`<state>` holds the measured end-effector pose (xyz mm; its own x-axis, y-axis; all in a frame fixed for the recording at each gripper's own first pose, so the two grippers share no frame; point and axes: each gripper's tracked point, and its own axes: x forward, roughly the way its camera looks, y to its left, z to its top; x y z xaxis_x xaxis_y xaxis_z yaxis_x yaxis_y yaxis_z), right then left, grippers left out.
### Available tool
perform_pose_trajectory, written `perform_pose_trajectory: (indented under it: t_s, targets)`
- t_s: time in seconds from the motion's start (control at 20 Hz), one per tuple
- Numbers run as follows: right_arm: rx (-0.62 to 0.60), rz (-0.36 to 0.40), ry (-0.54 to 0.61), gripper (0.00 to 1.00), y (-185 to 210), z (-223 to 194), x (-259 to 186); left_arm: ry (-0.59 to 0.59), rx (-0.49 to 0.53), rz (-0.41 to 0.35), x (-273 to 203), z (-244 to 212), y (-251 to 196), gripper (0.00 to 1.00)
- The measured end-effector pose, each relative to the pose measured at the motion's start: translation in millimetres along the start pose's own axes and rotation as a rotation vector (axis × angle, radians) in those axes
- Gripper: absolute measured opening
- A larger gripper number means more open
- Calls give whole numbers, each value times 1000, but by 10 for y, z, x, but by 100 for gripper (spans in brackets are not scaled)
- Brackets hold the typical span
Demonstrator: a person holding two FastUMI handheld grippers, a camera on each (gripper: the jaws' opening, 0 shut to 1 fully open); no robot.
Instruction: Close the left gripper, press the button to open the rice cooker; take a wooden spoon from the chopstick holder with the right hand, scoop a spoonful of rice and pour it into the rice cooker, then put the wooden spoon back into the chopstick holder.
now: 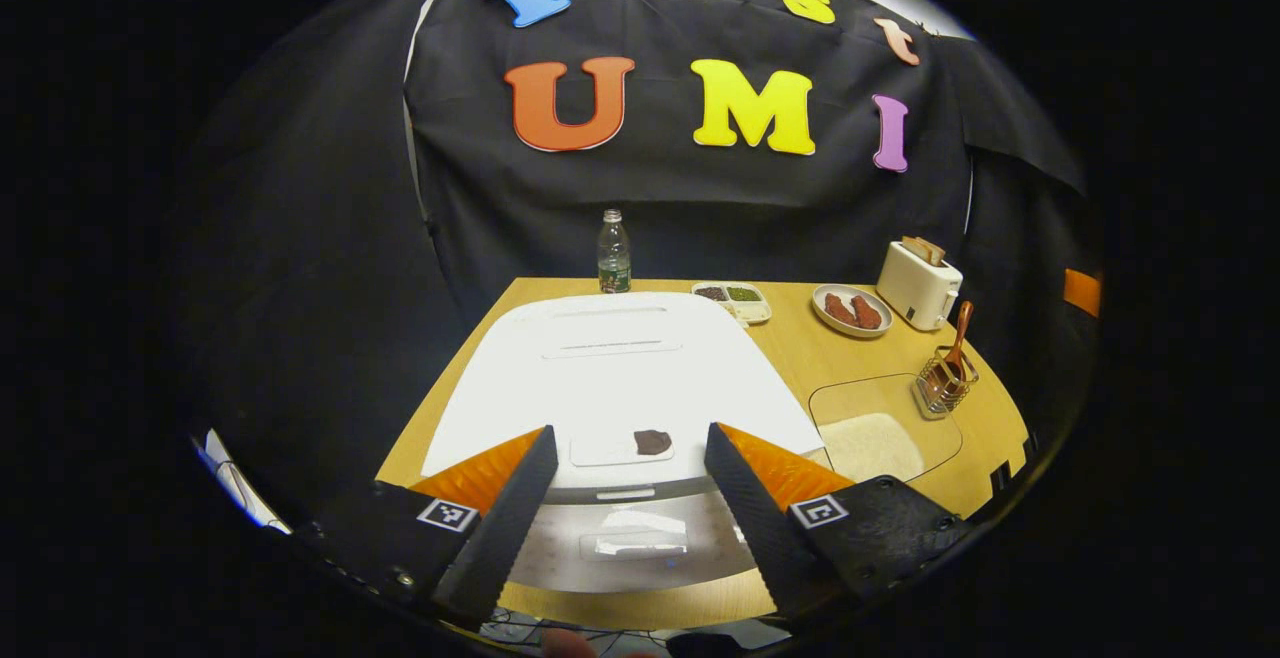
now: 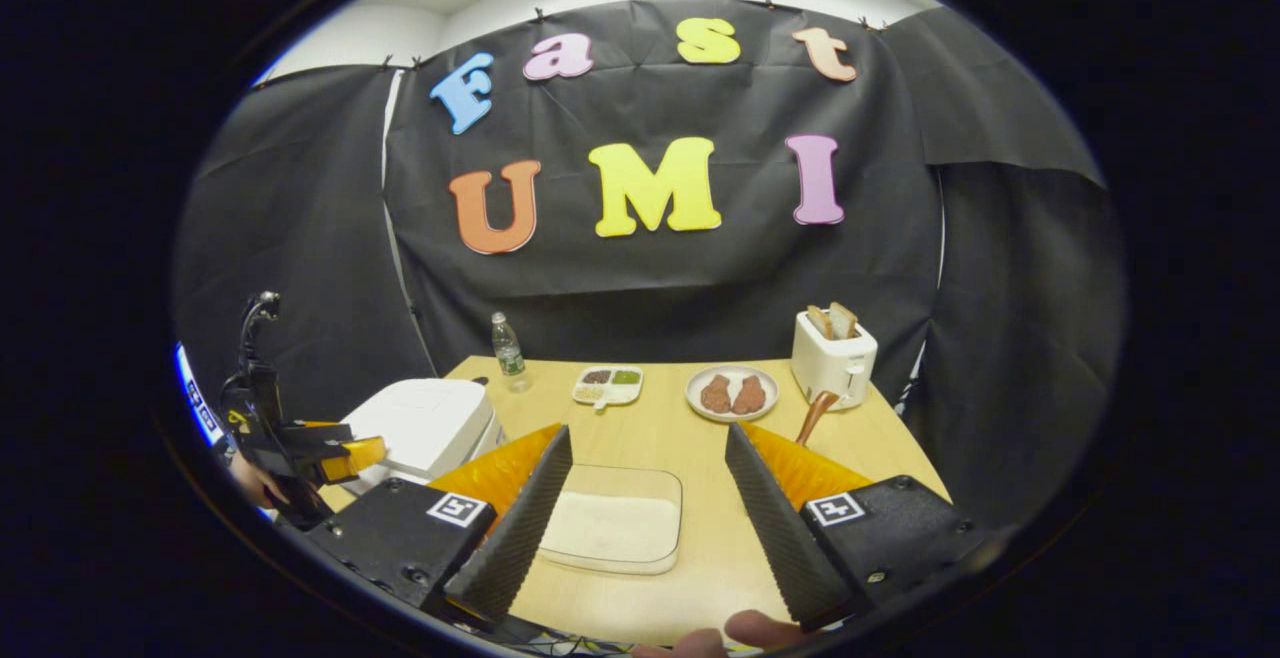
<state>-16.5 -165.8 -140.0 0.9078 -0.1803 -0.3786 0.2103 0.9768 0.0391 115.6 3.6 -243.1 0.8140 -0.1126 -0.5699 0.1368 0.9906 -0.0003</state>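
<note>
The white rice cooker [image 1: 620, 368] sits with its lid down right in front of my left gripper [image 1: 630, 433], which is open and hovers just above the cooker's front edge, touching nothing. A glass tray of rice [image 1: 880, 433] lies right of the cooker. Behind the tray, a wire chopstick holder [image 1: 943, 385] carries the wooden spoon [image 1: 962, 328]. In the right gripper view my right gripper [image 2: 648, 433] is open and empty above the rice tray [image 2: 612, 528]. The spoon handle [image 2: 812, 416] rises behind its right finger. The cooker [image 2: 425, 423] and the left gripper [image 2: 362, 450] are at the left.
Along the back of the wooden table [image 2: 690, 438] stand a water bottle [image 2: 508, 350], a compartment dish [image 2: 608, 385], a plate with two brown pieces [image 2: 732, 393] and a white toaster with bread [image 2: 833, 358]. A thumb [image 2: 745, 628] shows at the bottom edge.
</note>
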Motion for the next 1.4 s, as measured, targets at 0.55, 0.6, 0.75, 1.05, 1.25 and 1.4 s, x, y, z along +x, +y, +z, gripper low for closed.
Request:
perform_pose_trajectory:
  t_s: [0.55, 0.6, 0.75, 1.05, 1.25, 1.4]
  targets:
    - [3, 39, 24, 96, 184, 38, 141, -13, -9, -16, 50, -69, -87, 98]
    - [2, 36, 16, 96, 170, 80, 133, -15, 5, -14, 57, -72, -85, 98]
    - [9, 22, -8, 96, 124, 159, 97, -27, 9, 0, 45, -46, -48, 96]
    - [8, -36, -79, 96, 26, 367, -39, -196, -37, 1, -254, 458, 6, 95]
    - [1, -110, -184, 100, -6, 721, -285, -381, -15, -38, -748, 1077, -110, 94]
    - [24, -152, -259, 96, 38, 993, -581, -503, -5, -77, -1188, 1386, -205, 94]
